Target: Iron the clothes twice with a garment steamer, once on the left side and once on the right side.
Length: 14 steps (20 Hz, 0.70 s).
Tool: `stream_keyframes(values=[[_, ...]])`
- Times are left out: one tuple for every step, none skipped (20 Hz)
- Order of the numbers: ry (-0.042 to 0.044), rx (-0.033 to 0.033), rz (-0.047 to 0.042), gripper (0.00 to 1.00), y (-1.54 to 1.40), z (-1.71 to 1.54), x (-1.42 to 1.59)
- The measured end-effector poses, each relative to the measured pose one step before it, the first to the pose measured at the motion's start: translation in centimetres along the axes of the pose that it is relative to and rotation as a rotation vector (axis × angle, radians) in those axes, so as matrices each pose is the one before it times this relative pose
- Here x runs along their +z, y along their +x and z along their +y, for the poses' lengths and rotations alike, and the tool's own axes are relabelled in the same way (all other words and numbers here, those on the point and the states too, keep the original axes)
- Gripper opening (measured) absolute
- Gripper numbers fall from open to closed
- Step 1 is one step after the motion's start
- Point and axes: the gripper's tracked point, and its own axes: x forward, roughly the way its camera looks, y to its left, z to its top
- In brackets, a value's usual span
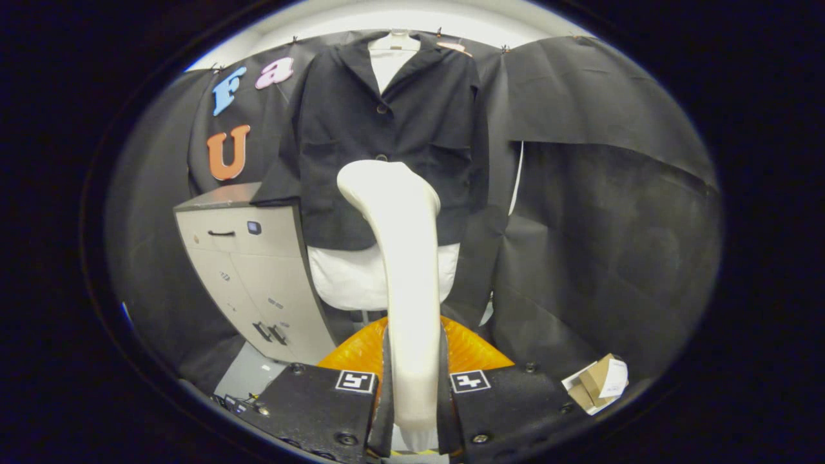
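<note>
Clamping the steamer (403, 258) handle between both fingers, the gripper (412, 386) risks twisting and missing the jacket (387, 135).

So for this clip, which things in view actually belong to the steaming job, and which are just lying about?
Belongs to the job:
- garment steamer, clamped between the fingers of the gripper
- black jacket hanging beyond the steamer head
- white shirt under the jacket

Just lying about:
- grey cabinet, beside the jacket under its sleeve
- small cardboard box on the floor
</note>
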Motion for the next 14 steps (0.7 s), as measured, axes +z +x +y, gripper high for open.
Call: stream_keyframes(values=[[-0.00163, 0.01641, -0.00978, 0.29, -1.167, -0.371, 0.24], [0.00063, 0.01793, -0.01357, 0.29, -1.205, -0.241, 0.342], [-0.00211, 0.01527, -0.01164, 0.29, -1.153, -0.238, 0.191], [-0.00536, 0.01813, -0.0104, 0.29, -1.283, -0.213, 0.142], [-0.00457, 0.01462, -0.01133, 0.29, -1.226, -0.288, 0.098], [-0.009, 0.01218, -0.0054, 0.29, -1.253, -0.361, -0.126], [-0.0024, 0.01204, -0.00957, 0.29, -1.282, -0.357, -0.204], [-0.00273, 0.01134, -0.00485, 0.29, -1.288, -0.233, -0.178], [0.00017, 0.01044, -0.00959, 0.29, -1.163, -0.208, -0.281], [-0.00073, 0.01158, -0.00634, 0.29, -1.175, -0.19, -0.219], [-0.00326, 0.01364, -0.00517, 0.29, -1.162, -0.187, -0.433], [-0.00053, 0.0136, -0.00231, 0.29, -1.129, -0.07, -0.391], [-0.00315, 0.01369, -0.00306, 0.29, -0.821, -0.148, -0.617], [0.00116, 0.00789, 0.00266, 0.29, -0.828, -0.239, -0.531]])
